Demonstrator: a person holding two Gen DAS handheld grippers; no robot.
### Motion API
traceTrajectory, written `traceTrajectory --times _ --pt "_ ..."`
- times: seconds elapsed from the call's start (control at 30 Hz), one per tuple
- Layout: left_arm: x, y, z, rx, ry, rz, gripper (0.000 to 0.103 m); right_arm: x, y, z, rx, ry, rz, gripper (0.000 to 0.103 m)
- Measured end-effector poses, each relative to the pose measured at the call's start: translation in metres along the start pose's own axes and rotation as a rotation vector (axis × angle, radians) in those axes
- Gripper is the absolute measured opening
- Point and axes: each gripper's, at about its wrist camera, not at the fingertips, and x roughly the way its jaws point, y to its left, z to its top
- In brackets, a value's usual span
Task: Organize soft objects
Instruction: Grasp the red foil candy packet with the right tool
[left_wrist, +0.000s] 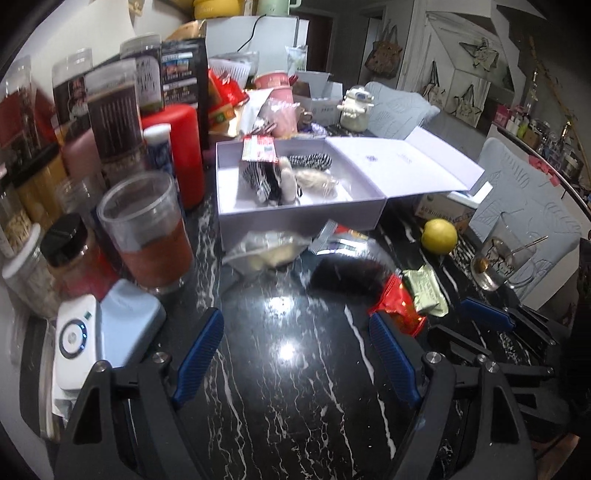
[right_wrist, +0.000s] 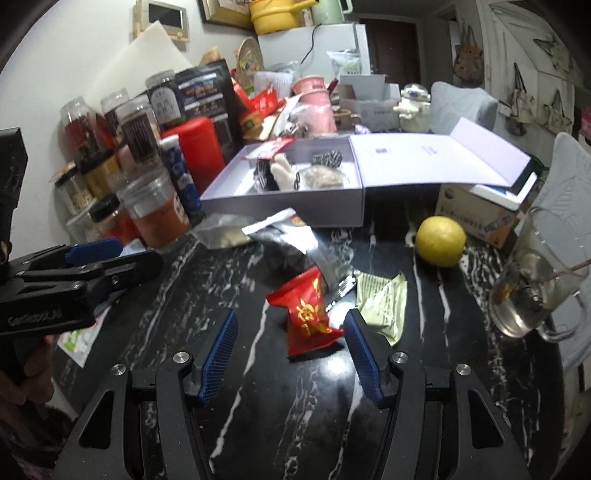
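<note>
The right gripper (right_wrist: 290, 350) hangs low over the black marble counter (right_wrist: 258, 424) with its blue pads spread wide, and the red snack packet (right_wrist: 308, 317) lies flat on the stone right between the fingertips, touching neither that I can see. Just beyond its right finger sits a pale green packet (right_wrist: 382, 304), and further ahead a dark foil pouch (right_wrist: 284, 243), a lemon (right_wrist: 440, 240) off to the right, and the open white box (right_wrist: 288, 206) holding striped and fluffy soft things (right_wrist: 286, 173). The left gripper (left_wrist: 297, 349) is also spread open, with nothing but bare counter between its pads; the red packet (left_wrist: 397, 306) lies just past its right fingertip, and a clear bag of something pale (left_wrist: 267, 251) lies ahead, in front of the box (left_wrist: 303, 214). To its left stand crowded jars (left_wrist: 114, 110) and a plastic cup (left_wrist: 146, 232). A glass mug (right_wrist: 535, 288) stands at the far right.
</note>
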Motion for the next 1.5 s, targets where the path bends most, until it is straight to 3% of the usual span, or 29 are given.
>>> traceTrajectory --times 0.57,0.63,0.7,0.73,1.0,1.23,1.5 --pt "0.048 -0.008 -0.006 -0.009 0.093 -0.022 0.081 0.068 -0.014 0.003 -0.023 0.141 0.016 0.06" --pt "0.049 -0.01 -0.005 -0.008 0.091 -0.026 0.081 0.071 -0.018 0.004 -0.009 0.14 0.034 0.054" --pt "0.05 -0.012 -0.003 -0.005 0.088 -0.03 0.081 0.073 -0.019 0.003 -0.007 0.148 0.039 0.032" --pt "0.05 -0.013 -0.002 -0.003 0.088 -0.031 0.081 0.073 -0.02 0.003 -0.007 0.147 0.044 0.032" --pt "0.051 -0.039 0.005 0.063 0.061 -0.042 0.081 0.045 -0.039 0.002 0.041 0.087 0.074 0.03" --pt "0.061 -0.076 0.005 0.113 0.079 -0.104 0.081 0.012 -0.081 -0.005 0.117 0.042 0.007 0.03" --pt "0.083 -0.129 0.007 0.184 0.1 -0.205 0.081 -0.006 -0.128 -0.03 0.205 0.065 -0.064 0.03"
